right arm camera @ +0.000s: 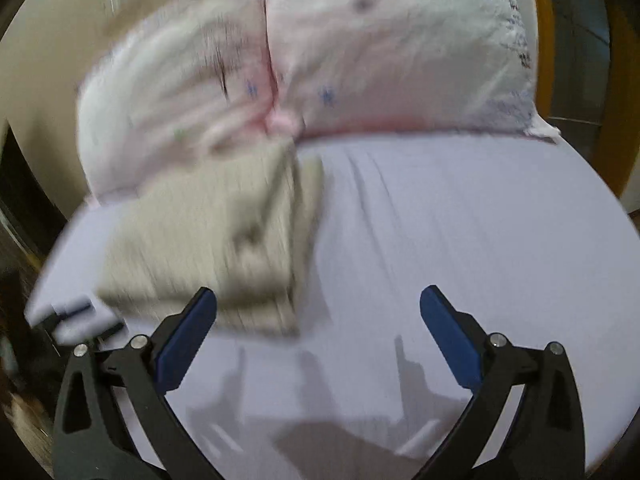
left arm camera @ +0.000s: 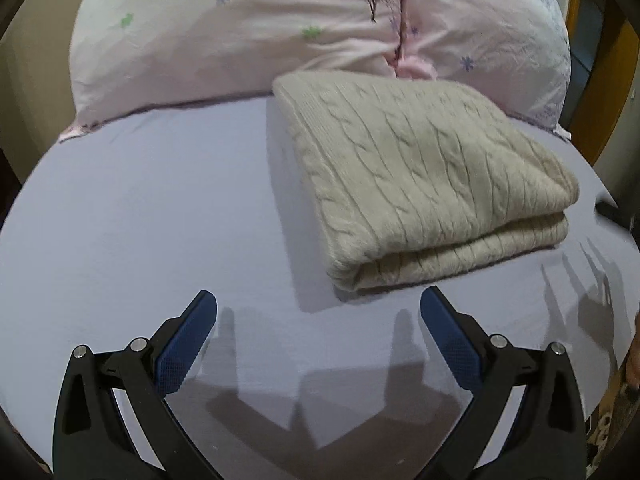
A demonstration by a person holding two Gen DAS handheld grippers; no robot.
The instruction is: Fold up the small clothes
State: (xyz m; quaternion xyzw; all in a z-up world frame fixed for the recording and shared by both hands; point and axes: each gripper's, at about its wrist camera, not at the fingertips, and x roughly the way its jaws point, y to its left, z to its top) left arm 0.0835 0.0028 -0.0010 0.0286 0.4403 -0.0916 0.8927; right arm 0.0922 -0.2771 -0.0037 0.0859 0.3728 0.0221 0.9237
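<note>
Already the beige knit sweater [left arm camera: 424, 176] lies folded on the lilac bed sheet [left arm camera: 140, 220], just in front of the pink pillow [left arm camera: 224, 36]. The left gripper [left arm camera: 318, 312] and right gripper [right arm camera: 318, 312] both stand wide open, holding nothing. I think a careless pass near the folded edge could catch the soft knit and open the layers.

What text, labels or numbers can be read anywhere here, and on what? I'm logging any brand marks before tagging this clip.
None can be read.
Folded beige sweater: cable knit only, no tag showing.
Pink pillows: printed flowers and a dark tree pattern, no words.
Lavender sheet: plain.
Left gripper and right gripper: no markings visible.
The right wrist view is motion-blurred.
</note>
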